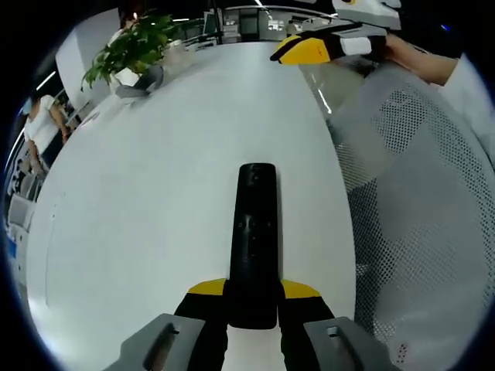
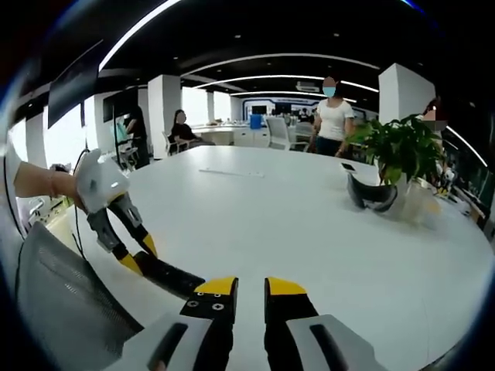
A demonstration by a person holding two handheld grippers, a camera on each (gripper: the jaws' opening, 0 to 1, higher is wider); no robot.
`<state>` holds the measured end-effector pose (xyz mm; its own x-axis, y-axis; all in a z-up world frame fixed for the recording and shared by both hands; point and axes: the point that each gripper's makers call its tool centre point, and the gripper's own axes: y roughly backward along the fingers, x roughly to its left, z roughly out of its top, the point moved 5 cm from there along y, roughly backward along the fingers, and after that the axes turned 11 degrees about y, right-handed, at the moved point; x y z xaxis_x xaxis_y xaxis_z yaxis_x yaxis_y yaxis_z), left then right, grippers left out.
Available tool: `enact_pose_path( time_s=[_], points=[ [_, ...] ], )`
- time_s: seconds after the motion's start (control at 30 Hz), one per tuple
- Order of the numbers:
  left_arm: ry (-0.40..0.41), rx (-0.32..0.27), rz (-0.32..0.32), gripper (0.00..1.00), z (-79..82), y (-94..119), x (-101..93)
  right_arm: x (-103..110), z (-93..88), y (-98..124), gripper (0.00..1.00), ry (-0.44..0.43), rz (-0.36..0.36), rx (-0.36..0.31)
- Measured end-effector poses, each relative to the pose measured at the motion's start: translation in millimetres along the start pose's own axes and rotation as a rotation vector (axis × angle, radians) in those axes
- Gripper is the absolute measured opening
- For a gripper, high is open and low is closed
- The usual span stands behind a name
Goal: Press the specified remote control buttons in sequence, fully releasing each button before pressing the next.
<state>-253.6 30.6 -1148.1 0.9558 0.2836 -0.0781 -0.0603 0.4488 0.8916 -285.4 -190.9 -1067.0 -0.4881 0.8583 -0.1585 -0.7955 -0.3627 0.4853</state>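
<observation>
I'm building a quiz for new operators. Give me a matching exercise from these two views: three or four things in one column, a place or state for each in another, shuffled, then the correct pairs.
Things:
1. remote control
2. right gripper
3. potted plant
4. mesh chair back

Places or states:
A. stands on the far part of the white table
B. clamped between the left gripper's jaws
C. beside the table edge
D. jaws a little apart, holding nothing

Pairs: 1-B, 2-D, 3-A, 4-C

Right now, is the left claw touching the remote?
Touching. The left gripper view shows the left claw clamped on both sides of the black remote's near end.
</observation>
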Motion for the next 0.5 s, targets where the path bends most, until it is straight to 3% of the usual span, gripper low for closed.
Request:
enact_pose_path(
  time_s=[0.33, 0.5],
  points=[
    [-0.022, -0.012, -0.01, 0.23, -3.6, 0.8, -11.7, 5.3, -1.7, -2.6, 0.11, 0.093, 0.022, 0.039],
    [-0.037, -0.006, -0.012, 0.23, -4.7, 0.8, -19.8, 16.1, -6.1, -6.9, 0.1, 0.217, 0.067, 0.106]
  ],
)
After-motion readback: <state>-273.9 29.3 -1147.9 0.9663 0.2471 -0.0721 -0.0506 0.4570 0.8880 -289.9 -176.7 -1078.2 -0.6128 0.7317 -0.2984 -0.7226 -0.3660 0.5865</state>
